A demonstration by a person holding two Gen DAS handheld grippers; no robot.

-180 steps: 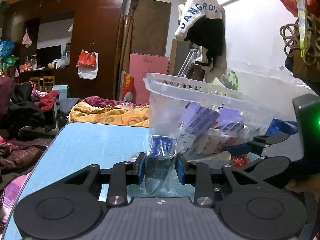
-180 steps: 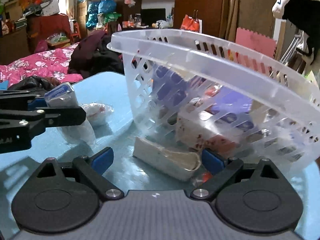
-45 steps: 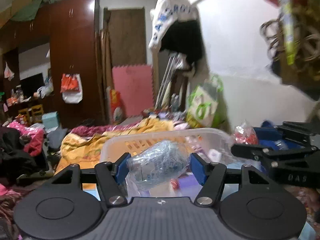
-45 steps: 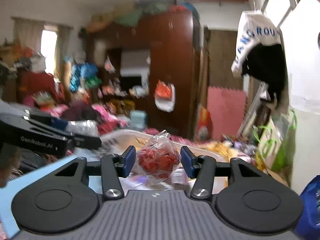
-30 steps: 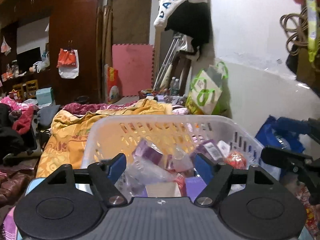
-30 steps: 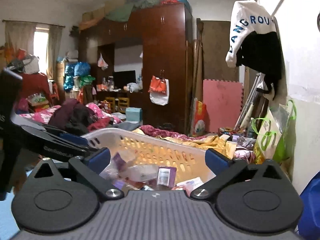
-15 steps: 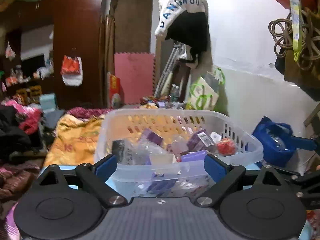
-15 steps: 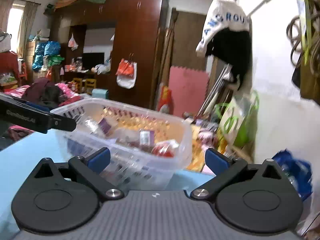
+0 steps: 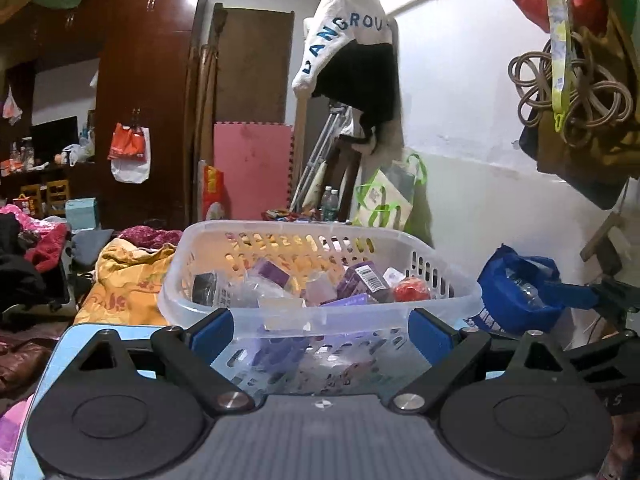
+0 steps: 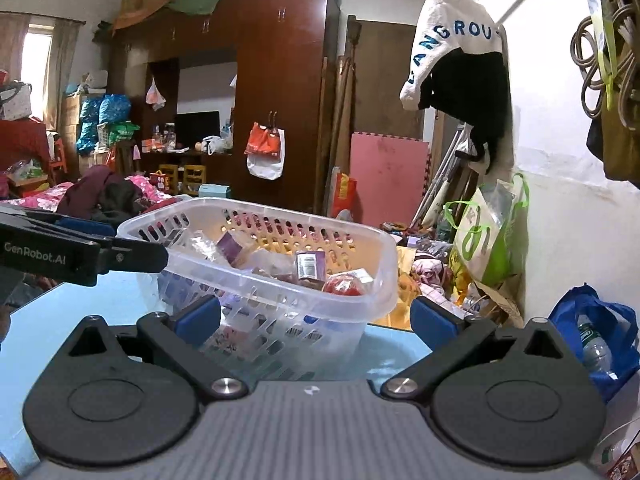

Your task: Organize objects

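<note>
A clear plastic basket [image 9: 320, 320] [image 10: 384, 292] stands on the light blue table [image 9: 80, 336] [image 10: 108, 300], filled with several packets, among them purple boxes [image 9: 362, 282] and a red bagged ball [image 9: 412, 294] [image 10: 344, 285]. My left gripper [image 9: 320, 334] is open just in front of the basket's near wall, nothing between its blue pads. My right gripper [image 10: 316, 322] is open too, empty, facing the basket's right corner. The left gripper's arm shows at the left of the right wrist view.
A blue bag [image 9: 516, 292] [image 10: 600, 336] with bottles sits right of the table by the white wall. Green-handled bags [image 10: 484, 240], clothes and bedding [image 9: 124, 284] lie beyond the table's far edge. Coiled cords [image 9: 572, 96] hang at the upper right.
Both grippers let their packets fall into the basket and opened wide. Both have since drawn back from above the basket to in front of it, lower down.
</note>
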